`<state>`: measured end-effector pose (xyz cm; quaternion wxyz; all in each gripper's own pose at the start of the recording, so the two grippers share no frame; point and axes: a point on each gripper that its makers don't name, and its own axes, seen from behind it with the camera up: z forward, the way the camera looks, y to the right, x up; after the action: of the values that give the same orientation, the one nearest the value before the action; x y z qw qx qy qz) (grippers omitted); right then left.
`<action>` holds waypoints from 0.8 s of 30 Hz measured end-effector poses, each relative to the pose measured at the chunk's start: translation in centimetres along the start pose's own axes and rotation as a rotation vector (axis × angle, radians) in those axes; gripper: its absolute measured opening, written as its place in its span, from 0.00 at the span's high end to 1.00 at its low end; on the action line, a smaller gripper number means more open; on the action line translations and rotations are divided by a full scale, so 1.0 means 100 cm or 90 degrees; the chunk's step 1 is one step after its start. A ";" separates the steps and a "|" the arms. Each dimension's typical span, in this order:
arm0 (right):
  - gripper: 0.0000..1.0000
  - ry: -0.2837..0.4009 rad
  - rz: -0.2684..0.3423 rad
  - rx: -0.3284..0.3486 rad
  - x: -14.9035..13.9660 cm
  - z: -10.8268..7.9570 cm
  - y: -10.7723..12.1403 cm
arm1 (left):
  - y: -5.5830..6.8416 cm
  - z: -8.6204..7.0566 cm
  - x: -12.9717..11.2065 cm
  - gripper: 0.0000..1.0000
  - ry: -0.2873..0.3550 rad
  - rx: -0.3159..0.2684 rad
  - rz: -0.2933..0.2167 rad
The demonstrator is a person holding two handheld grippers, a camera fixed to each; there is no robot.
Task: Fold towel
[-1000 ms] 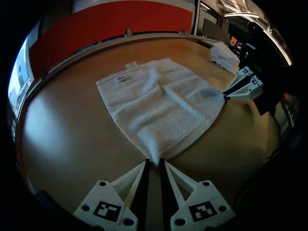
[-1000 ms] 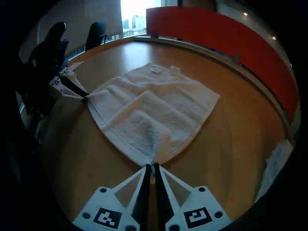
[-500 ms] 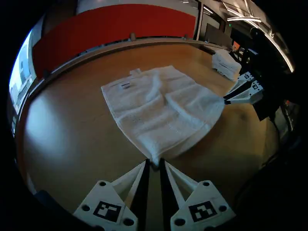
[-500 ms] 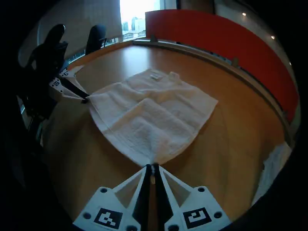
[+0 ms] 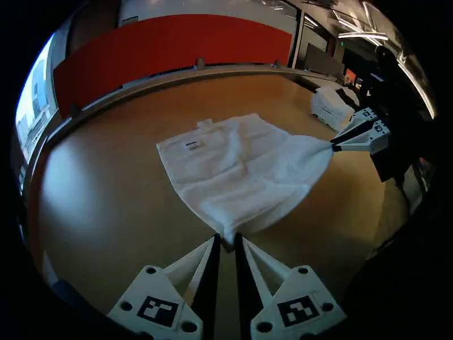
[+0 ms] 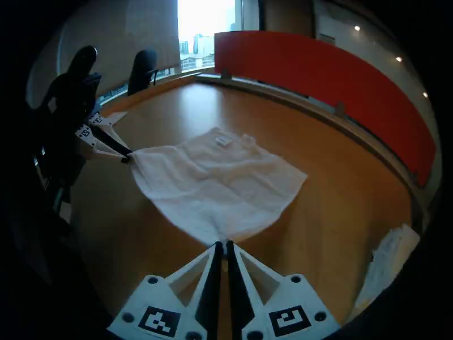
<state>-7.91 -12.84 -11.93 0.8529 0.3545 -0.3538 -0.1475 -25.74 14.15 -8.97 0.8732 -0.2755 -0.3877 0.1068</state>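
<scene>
item 1, left gripper (image 5: 226,241): in my left gripper view the jaws are drawn in close, pinching one corner of the towel between their tips. i also see it in the right gripper view, at the left edge of the towel (image 6: 125,157), held by a person in dark clothing.

item 2, right gripper (image 6: 223,245): jaws almost pressed together, nipping the neighbouring corner of the towel. in the left gripper view i find it at the towel's right corner (image 5: 334,147).

item 3, towel (image 5: 243,170): white terry, spread open, near the middle of the table. the near edge runs taut between my two grippers and looks raised, with a shadow under it. the far part, with a small label near the far edge, lies on the wood.

item 4, table (image 5: 113,187): wide, brown wood, with a rim along the far side.

item 5, stack of folded white towels (image 5: 331,105): on the table, well apart from the held one, behind the right gripper.

item 6, red panel (image 5: 170,45): upright along the far edge of the table.

item 7, two dark chairs (image 6: 141,62): beyond the table, beside a bright window (image 6: 204,28).
</scene>
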 end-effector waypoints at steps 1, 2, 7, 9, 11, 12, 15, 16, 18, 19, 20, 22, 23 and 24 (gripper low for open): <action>0.93 0.003 0.001 0.000 0.002 -0.003 -0.001 | 0.001 -0.003 0.001 0.82 0.000 0.000 -0.003; 0.93 0.006 0.002 0.001 0.005 -0.006 -0.001 | 0.001 -0.005 0.003 0.82 0.000 -0.001 -0.006; 0.93 0.015 0.006 0.000 0.013 -0.019 -0.005 | 0.006 -0.019 0.010 0.82 0.006 -0.003 -0.023; 0.93 0.017 0.009 -0.001 0.016 -0.023 -0.006 | 0.008 -0.024 0.012 0.82 0.008 -0.005 -0.029; 0.93 0.019 0.013 -0.001 0.017 -0.028 -0.008 | 0.011 -0.028 0.014 0.82 0.008 -0.007 -0.034; 0.93 0.020 0.015 0.000 0.019 -0.030 -0.008 | 0.012 -0.030 0.015 0.82 0.008 -0.008 -0.036; 0.93 0.025 0.020 0.001 0.022 -0.036 -0.010 | 0.016 -0.036 0.016 0.82 0.006 -0.011 -0.042; 0.93 0.025 0.019 0.002 0.023 -0.038 -0.011 | 0.017 -0.037 0.017 0.82 0.005 -0.013 -0.043; 0.93 0.027 0.018 0.003 0.026 -0.042 -0.012 | 0.019 -0.040 0.018 0.82 0.004 -0.017 -0.047; 0.93 0.028 0.017 0.003 0.027 -0.044 -0.012 | 0.021 -0.041 0.019 0.82 0.004 -0.019 -0.049; 0.93 0.028 0.015 0.003 0.028 -0.047 -0.013 | 0.022 -0.043 0.019 0.82 0.003 -0.022 -0.051; 0.93 0.029 0.013 0.003 0.030 -0.050 -0.013 | 0.024 -0.046 0.021 0.82 0.004 -0.024 -0.054; 0.93 0.029 0.011 0.003 0.031 -0.052 -0.014 | 0.025 -0.047 0.022 0.82 0.004 -0.026 -0.056; 0.93 0.029 0.010 0.003 0.032 -0.054 -0.014 | 0.026 -0.049 0.023 0.82 0.005 -0.027 -0.058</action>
<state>-1.86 -12.74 -14.01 0.8612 0.3567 -0.3374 -0.1316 -20.49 15.26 -11.66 0.8726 -0.2763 -0.3987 0.0580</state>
